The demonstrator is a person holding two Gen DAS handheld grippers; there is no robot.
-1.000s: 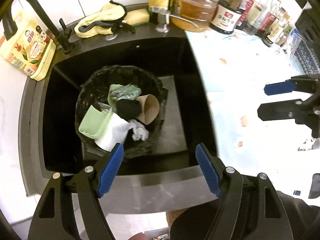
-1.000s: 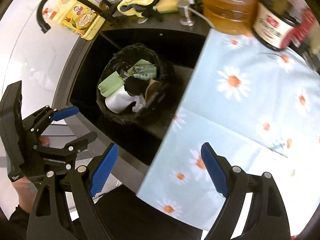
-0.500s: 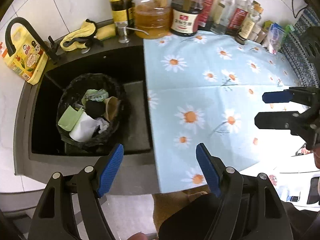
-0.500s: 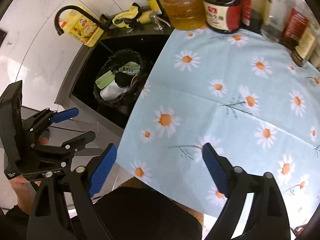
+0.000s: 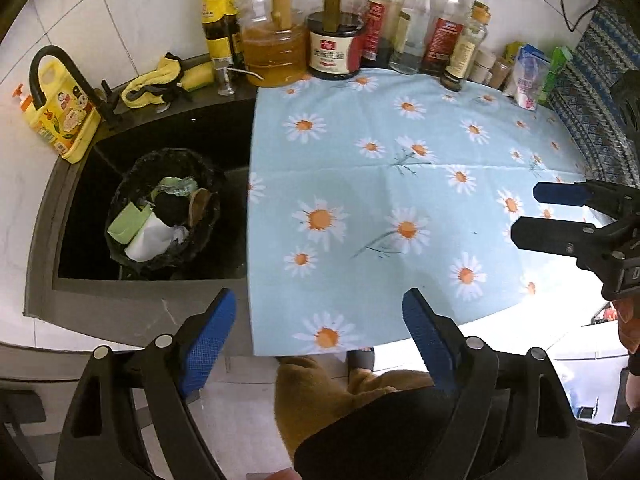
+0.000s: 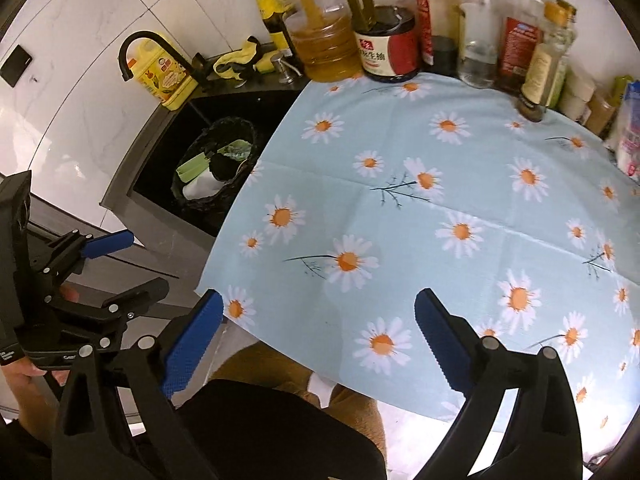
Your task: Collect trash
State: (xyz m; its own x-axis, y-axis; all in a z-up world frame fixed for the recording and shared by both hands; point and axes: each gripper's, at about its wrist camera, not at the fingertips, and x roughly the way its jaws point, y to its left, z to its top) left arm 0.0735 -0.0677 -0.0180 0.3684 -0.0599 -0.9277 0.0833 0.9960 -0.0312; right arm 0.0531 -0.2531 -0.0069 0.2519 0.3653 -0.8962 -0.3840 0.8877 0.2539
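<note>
My left tool (image 5: 320,328) and my right tool (image 6: 318,326) both hang over the near edge of the desk (image 5: 400,184), jaws opening wide with nothing between them. Ahead of both spreads a pale blue cloth with daisies, bare across its whole middle, so there is free room in front of the pads. To the left of my left tool, down in the black sink (image 5: 72,208), sits the black-lined trash bin (image 5: 168,212), filled with a green carton, white paper, a brown cup and a dark lump. Beyond the cloth, against the tiled wall, stands a row of bottles (image 5: 400,28); the dark jar (image 5: 334,46) has a red-and-white label with Chinese characters, too small for me to read surely. A yellow bottle (image 5: 60,120) with cartoon print stands behind the black tap (image 5: 60,68). Only the left view shows the patterned blue mat at far right; only the right view shows my hand (image 6: 24,376) gripping the left tool's handle.
</note>
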